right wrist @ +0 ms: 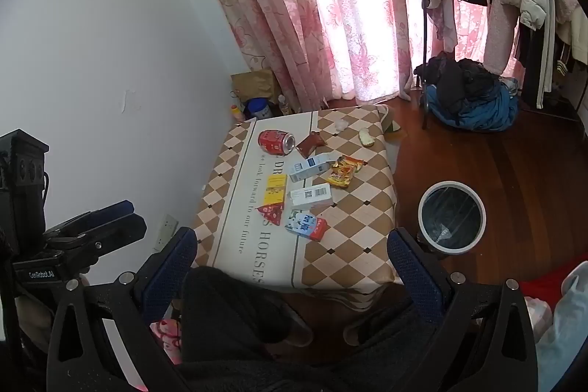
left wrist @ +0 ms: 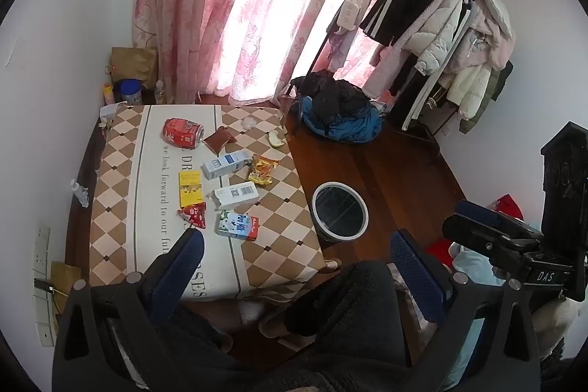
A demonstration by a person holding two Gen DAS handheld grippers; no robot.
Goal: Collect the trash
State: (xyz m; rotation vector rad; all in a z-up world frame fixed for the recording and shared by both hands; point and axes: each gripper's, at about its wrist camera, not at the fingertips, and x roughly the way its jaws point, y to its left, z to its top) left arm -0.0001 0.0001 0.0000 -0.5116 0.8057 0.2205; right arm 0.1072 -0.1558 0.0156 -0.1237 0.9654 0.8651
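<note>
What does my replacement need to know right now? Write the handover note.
Left gripper: jaws open, empty, held back from the table. Right gripper: the same.
All trash is on the table: red can lying on its side, brown packet, bitten apple piece, yellow-red wrapper, two white-blue cartons, yellow box, red wrapper, milk carton.
Bin stands on the floor, right of the table, black liner in.
Done: nothing collected. Left: every piece.
</note>
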